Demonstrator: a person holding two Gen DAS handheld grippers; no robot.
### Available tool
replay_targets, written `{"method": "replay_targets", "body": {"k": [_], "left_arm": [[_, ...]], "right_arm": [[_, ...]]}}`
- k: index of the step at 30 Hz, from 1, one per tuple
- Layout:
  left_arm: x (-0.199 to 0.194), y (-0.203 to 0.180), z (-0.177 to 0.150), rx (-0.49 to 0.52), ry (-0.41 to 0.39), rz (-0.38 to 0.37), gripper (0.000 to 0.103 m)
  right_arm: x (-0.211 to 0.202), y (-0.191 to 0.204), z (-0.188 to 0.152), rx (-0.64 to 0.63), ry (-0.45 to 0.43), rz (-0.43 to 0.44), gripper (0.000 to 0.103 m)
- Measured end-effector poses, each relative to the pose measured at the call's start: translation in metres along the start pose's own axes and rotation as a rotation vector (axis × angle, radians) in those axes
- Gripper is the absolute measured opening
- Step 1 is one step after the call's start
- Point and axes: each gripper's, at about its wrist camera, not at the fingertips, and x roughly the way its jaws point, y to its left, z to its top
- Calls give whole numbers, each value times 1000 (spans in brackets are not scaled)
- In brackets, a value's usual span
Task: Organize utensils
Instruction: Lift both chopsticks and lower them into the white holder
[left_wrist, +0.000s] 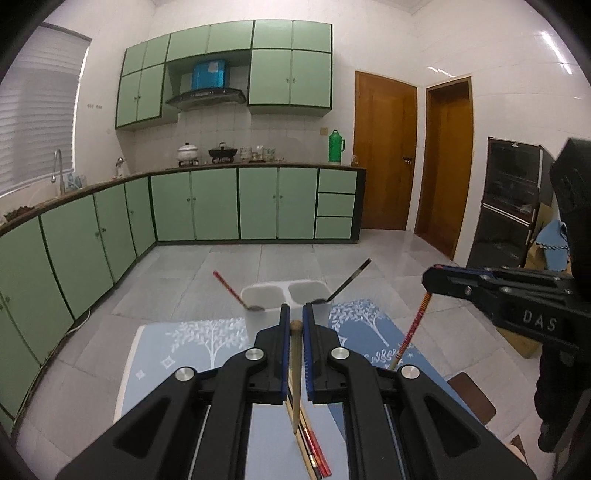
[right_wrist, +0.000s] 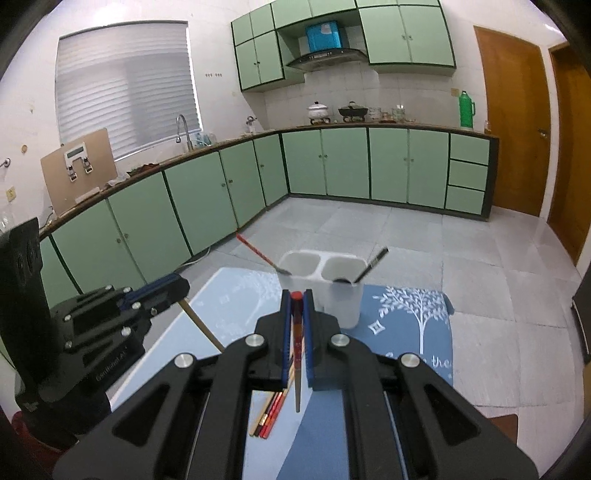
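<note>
A white two-cup utensil holder (left_wrist: 284, 295) (right_wrist: 321, 269) stands at the far end of the blue tree-print mat (left_wrist: 192, 343) (right_wrist: 406, 317). A red-handled utensil leans in its left cup (left_wrist: 231, 290) (right_wrist: 258, 254), a dark-handled one in its right cup (left_wrist: 349, 278) (right_wrist: 371, 264). My left gripper (left_wrist: 295, 325) is shut on a wooden chopstick (left_wrist: 294, 376), held above the mat just short of the holder. My right gripper (right_wrist: 296, 299) is shut on a red chopstick (right_wrist: 296, 350); it also shows in the left wrist view (left_wrist: 436, 275). Loose chopsticks (left_wrist: 314, 450) (right_wrist: 269, 413) lie on the table below.
The table (left_wrist: 129, 376) stands on a grey tiled floor in a kitchen with green cabinets (left_wrist: 236, 203). A black cabinet (left_wrist: 509, 199) and wooden doors (left_wrist: 384, 155) are at the right. The left gripper's body (right_wrist: 92, 325) fills the left of the right wrist view.
</note>
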Motion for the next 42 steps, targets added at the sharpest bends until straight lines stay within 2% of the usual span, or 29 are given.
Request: {"method": "replay_targets", "body": {"k": [4, 8, 11, 14, 18, 22, 28, 38, 42], "left_arm": [[2, 1, 15, 3, -32, -6, 6], [0, 1, 47, 7, -111, -4, 6], [4, 4, 73, 4, -171, 3, 6], [17, 8, 100, 5, -231, 19, 6], [44, 13, 121, 11, -257, 37, 6], [79, 19, 121, 14, -239, 49, 6], [129, 32, 97, -7, -157, 43, 6], [167, 47, 71, -36, -51, 36, 7], [165, 52, 70, -44, -37, 35, 11]], "right_arm": [[-3, -1, 22, -2, -32, 6, 5], [-8, -7, 53, 3, -98, 16, 5], [-8, -12, 82, -10, -164, -11, 5], [-3, -21, 108, -9, -225, -27, 5], [18, -36, 131, -13, -274, -71, 5], [56, -55, 138, 3, -252, -103, 5], [102, -67, 123, 4, -184, -116, 5], [149, -66, 90, 1, -73, -108, 6], [151, -65, 81, 5, -52, -117, 17]]}}
